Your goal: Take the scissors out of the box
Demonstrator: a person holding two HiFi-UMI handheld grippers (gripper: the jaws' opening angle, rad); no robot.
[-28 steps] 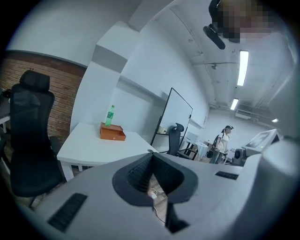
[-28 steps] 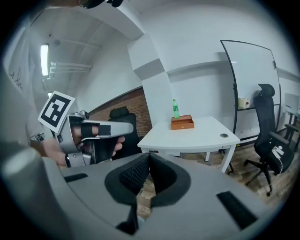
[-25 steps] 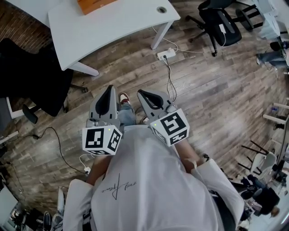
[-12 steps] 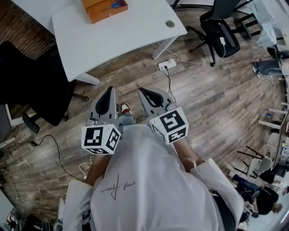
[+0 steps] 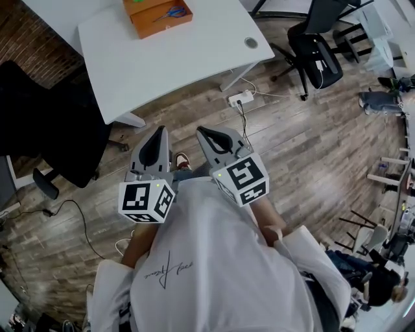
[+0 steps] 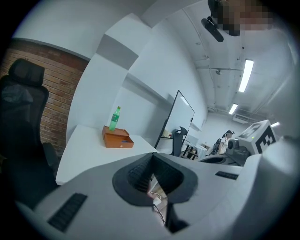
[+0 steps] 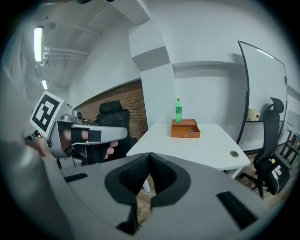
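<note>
Head view looks steeply down; both gripper views face forward from afar, all sharing table [image 5: 175, 55] and box [image 5: 159, 15].

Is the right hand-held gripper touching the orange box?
Apart. Head view shows floor and white table between the right hand-held gripper and the orange box.

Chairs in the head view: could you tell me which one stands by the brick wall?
The left black chair, beside the white table; the other chair stands upper right.
</note>
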